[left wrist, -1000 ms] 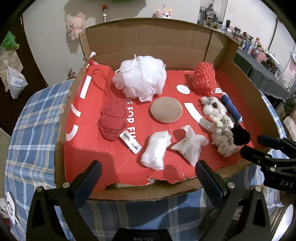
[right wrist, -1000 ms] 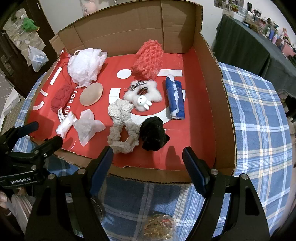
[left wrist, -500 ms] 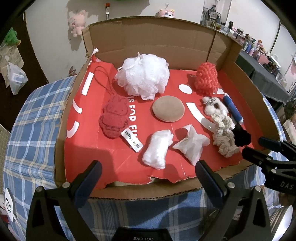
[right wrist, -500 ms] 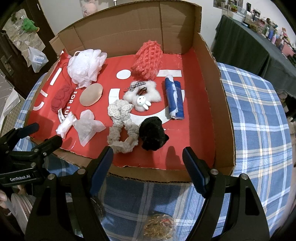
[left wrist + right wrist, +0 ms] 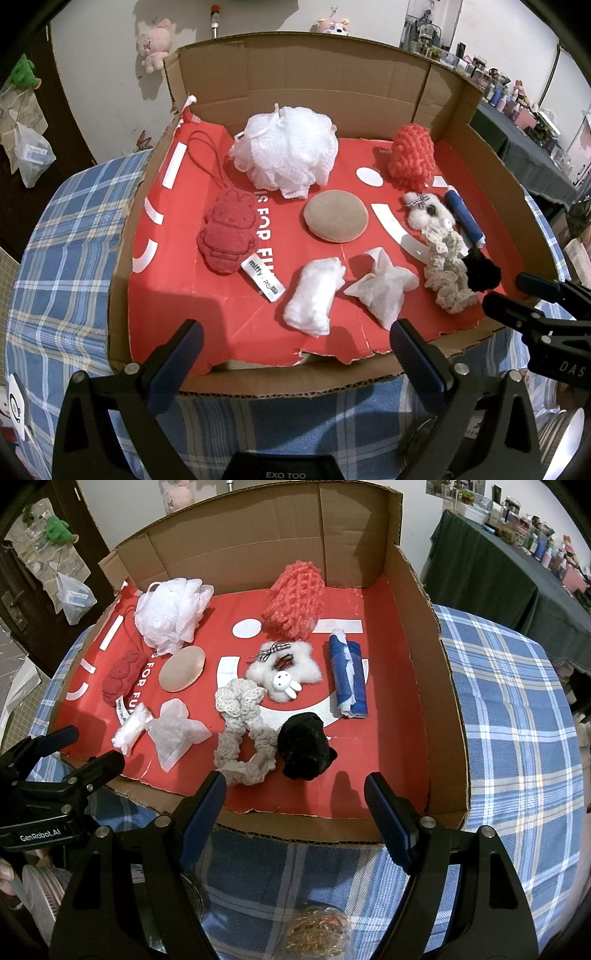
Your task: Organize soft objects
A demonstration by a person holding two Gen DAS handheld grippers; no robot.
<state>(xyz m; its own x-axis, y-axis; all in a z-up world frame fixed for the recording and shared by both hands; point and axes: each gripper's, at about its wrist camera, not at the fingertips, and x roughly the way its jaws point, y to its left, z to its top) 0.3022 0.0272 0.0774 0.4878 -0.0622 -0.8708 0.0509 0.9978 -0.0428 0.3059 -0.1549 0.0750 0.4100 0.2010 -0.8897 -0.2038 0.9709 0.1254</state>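
Tongs [image 5: 295, 801] before box [image 5: 439, 701] of scrunchies [image 5: 243, 734]

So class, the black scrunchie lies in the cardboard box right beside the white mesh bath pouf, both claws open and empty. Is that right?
Not quite. The black scrunchie lies beside the beige scrunchie, as the right wrist view shows; the white mesh bath pouf sits far across the cardboard box. Left claw and right claw are open and empty.

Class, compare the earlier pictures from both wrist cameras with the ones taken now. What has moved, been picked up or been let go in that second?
Nothing has visibly changed. The left gripper and the right gripper hover open and empty at the near edge of the cardboard box, and the black scrunchie, the white bath pouf and the other soft things lie where they were.
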